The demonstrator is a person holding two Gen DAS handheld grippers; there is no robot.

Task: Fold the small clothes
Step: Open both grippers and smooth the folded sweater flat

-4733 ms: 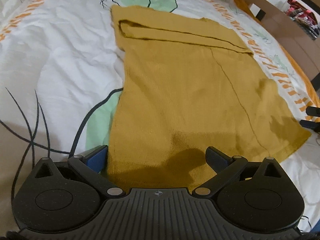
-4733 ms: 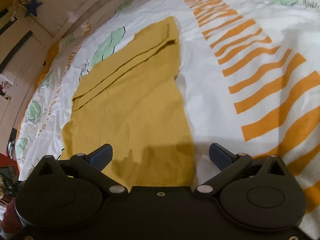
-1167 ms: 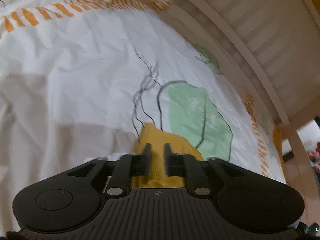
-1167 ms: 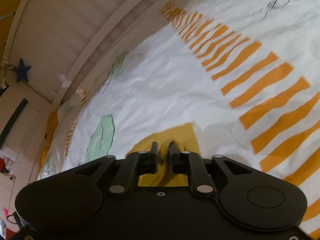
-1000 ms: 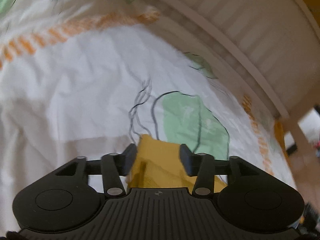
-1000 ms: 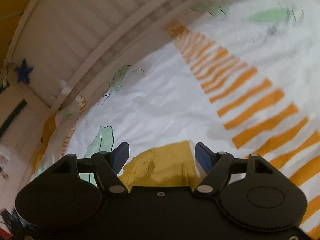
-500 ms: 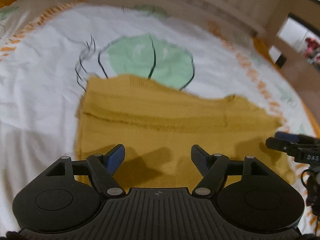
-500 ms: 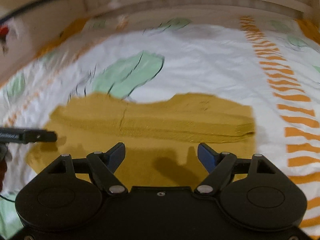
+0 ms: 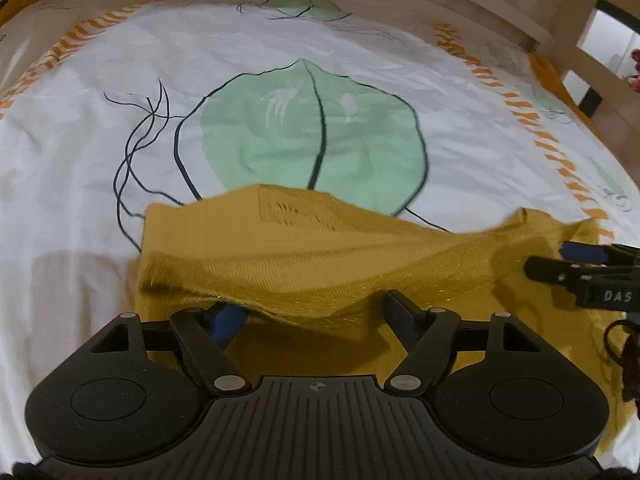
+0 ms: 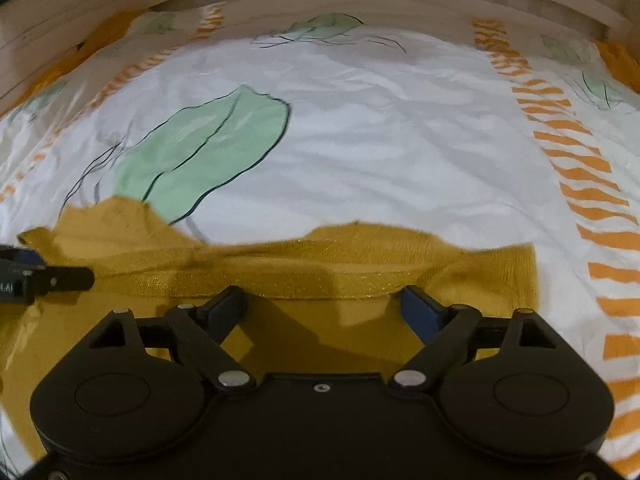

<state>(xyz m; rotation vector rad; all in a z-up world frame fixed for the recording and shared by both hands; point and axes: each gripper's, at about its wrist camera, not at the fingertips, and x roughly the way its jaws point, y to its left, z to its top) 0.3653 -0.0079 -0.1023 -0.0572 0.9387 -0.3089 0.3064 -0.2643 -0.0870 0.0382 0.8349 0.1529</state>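
Lying folded on the leaf-print bedsheet (image 9: 80,152), the mustard garment (image 9: 320,256) is filling the left wrist view's middle; the left gripper (image 9: 314,310) is hovering over its near edge, jaws spread and just widened, pinching nothing. In the right wrist view, the right gripper (image 10: 324,300) is likewise gaping over the garment, jaws just opening, nothing clamped between them.

A mustard garment (image 9: 320,264) is seen folded on a bed sheet (image 9: 80,160) printed with a green leaf (image 9: 312,136) and orange stripes. The left gripper (image 9: 312,310) is held over its near edge, jaws spread and just opened wider, nothing pressed between them. The right gripper (image 9: 580,268) is seen at the garment's right end.
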